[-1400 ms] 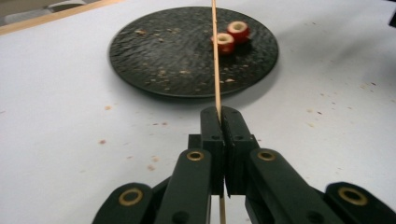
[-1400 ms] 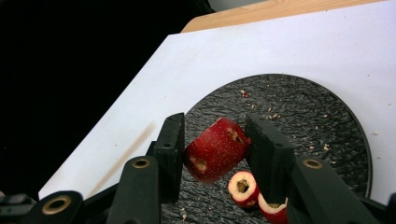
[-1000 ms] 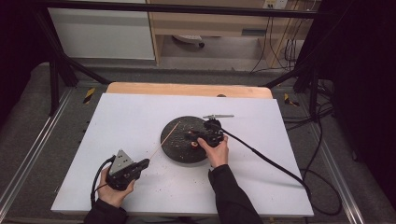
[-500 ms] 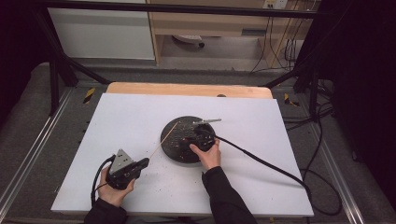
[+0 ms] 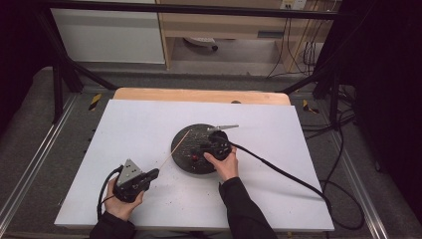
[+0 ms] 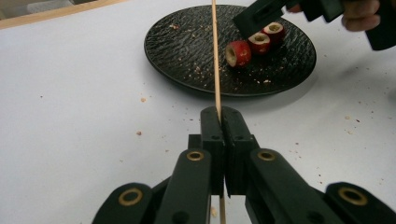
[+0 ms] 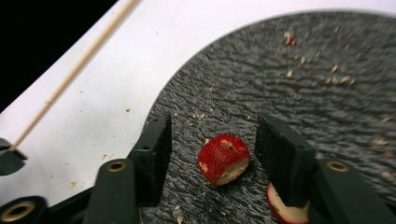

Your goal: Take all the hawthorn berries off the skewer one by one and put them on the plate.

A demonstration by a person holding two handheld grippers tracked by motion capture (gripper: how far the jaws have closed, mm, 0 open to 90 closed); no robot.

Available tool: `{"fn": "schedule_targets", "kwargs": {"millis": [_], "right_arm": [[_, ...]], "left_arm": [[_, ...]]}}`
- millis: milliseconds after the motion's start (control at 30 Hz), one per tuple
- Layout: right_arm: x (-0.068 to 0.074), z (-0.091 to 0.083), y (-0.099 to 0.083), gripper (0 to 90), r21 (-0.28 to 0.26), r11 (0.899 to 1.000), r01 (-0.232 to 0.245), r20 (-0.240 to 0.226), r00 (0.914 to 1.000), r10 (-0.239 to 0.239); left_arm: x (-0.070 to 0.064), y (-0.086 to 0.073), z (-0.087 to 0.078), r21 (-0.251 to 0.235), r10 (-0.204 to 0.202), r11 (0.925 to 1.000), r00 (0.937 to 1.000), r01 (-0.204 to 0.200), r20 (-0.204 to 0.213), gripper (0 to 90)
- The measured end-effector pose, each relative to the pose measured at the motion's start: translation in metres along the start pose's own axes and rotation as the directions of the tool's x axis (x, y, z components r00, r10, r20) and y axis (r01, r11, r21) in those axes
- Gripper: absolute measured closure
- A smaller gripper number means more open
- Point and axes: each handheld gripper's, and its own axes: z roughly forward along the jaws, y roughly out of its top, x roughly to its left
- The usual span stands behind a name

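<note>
A black round plate (image 5: 185, 140) sits mid-table with three red hollowed fruit pieces on it (image 6: 238, 52). My left gripper (image 6: 219, 112) is shut on a thin wooden skewer (image 6: 215, 56) that points out over the plate. In the high view that gripper (image 5: 152, 173) rests on the table near the front left, held by a hand. My right gripper (image 7: 215, 128) is open low over the plate, its jaws on either side of one red fruit piece (image 7: 223, 158) without touching it. A second piece (image 7: 286, 209) lies by the right jaw. The right gripper (image 5: 201, 150) hovers over the plate's near side.
The white tabletop (image 5: 278, 144) is dotted with crumbs around the plate. The right gripper's black cable (image 5: 278, 172) trails off to the right across the table. A wooden strip (image 5: 199, 95) runs along the far edge.
The right gripper has shifted a little to the left over the plate, toward the fruit pieces. The left gripper and skewer have stayed put.
</note>
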Motion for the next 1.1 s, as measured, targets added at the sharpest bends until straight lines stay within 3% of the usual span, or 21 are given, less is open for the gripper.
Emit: {"fn": "schedule_targets", "kwargs": {"millis": [267, 500, 867, 1100], "right_arm": [[0.0, -0.026, -0.001, 24.3, -0.015, 0.996, 0.089, 0.05, 0.9949, -0.088], [-0.01, -0.05, -0.015, 10.4, -0.019, 0.992, 0.125, 0.083, 0.989, -0.123], [-0.035, -0.089, -0.047, 2.3, -0.045, 0.988, 0.149, 0.125, 0.9819, -0.143], [-0.048, -0.109, -0.071, 1.3, -0.03, 0.987, 0.156, 0.147, 0.9777, -0.15]], "left_arm": [[0.0, 0.001, 0.0, -0.001, -0.001, 1.0, 1.0, 0.001, 0.001, 87.8], [-0.001, 0.002, 0.0, -0.002, -0.002, 1.0, 1.0, 0.002, 0.001, 87.8], [-0.001, 0.008, 0.003, 0.007, -0.007, 1.0, 0.9999, 0.007, 0.013, 87.8], [-0.003, 0.021, 0.008, 0.019, 0.001, 0.9998, 0.9998, -0.001, 0.02, 87.8]]}}
